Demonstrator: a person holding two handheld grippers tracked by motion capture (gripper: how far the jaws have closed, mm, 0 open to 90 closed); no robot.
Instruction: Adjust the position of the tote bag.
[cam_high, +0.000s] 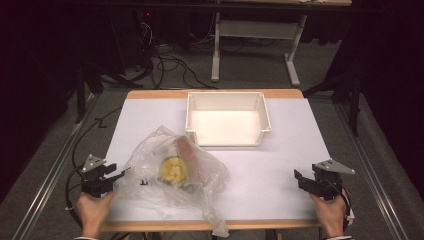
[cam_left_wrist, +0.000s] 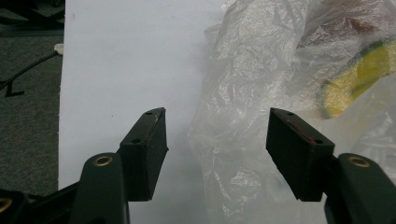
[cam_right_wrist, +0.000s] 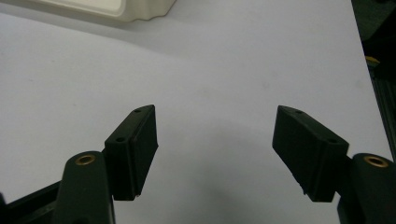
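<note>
Crumpled clear plastic bag lies on the near left of my white bench, with a yellow round item and something reddish inside that I can't make out. My left tongs sit spread at its left edge, the plastic between the jaws but not pinched. My right tongs rest spread over bare bench, well apart. Beyond the bag stands a white tray
</note>
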